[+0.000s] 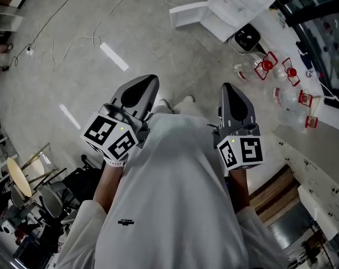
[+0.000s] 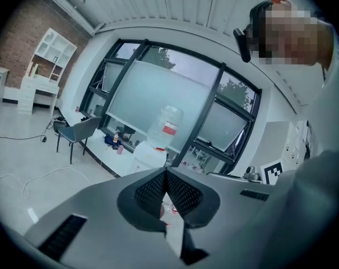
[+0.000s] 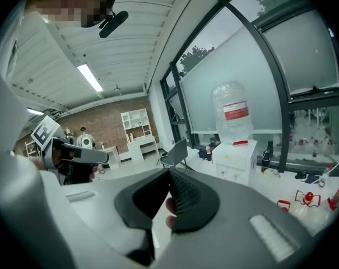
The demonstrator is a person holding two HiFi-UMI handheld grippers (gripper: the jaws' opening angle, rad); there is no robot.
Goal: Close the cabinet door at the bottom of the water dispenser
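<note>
The left gripper (image 2: 166,175) is held with its jaws brought together, nothing between them; the right gripper (image 3: 170,175) is likewise closed and empty; both are carried close to the person's chest, pointing slightly downward.

The water dispenser (image 3: 235,160) stands by the window wall, well apart from both grippers; its bottom cabinet door cannot be made out from here, so whether it hangs ajar cannot be told.

Several slips are to be feared. The door sits low, so a deep reach will be needed, and closed jaw tips could skid off a smooth panel if pressed at an angle. Were the door pushed too sharply, the cabinet might be rocked and the water bottle (image 3: 231,112) seated on top unsettled. A cable (image 1: 74,40) is trailed across the floor (image 1: 158,43), over which a foot could be caught if the approach is taken that way. Clear jugs with red handles (image 1: 264,66) lie just beside the dispenser and could be knocked.

As for contents, the bottle looks clear and its fill level cannot be judged; the jugs appear empty.
</note>
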